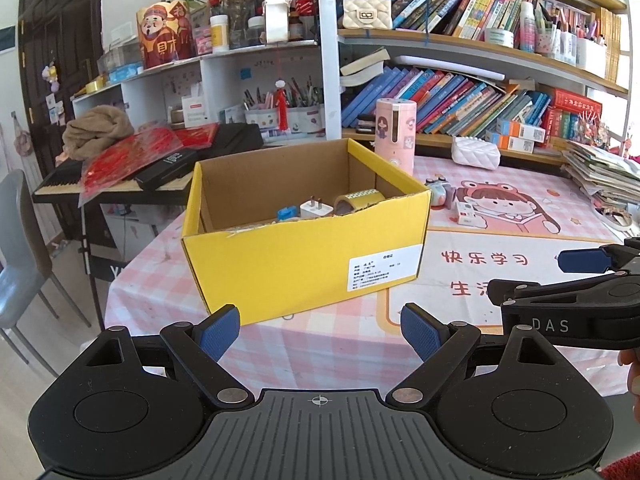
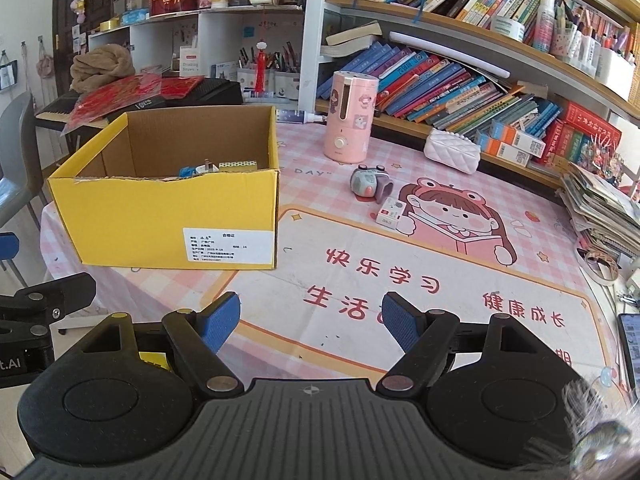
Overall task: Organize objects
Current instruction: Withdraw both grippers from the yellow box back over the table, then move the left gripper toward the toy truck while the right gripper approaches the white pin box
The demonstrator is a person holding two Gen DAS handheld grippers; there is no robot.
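Open yellow cardboard box sits at the counter's left end and already holds a white plug adapter, a roll of yellow-patterned tape and a small blue item, so partly done by my read. Still out on the pink checked cartoon counter cloth: a grey round toy and a small white carton. Left tongs and right tongs both wide, empty, near the counter's front edge; crowded bookshelves behind, keyboard left.
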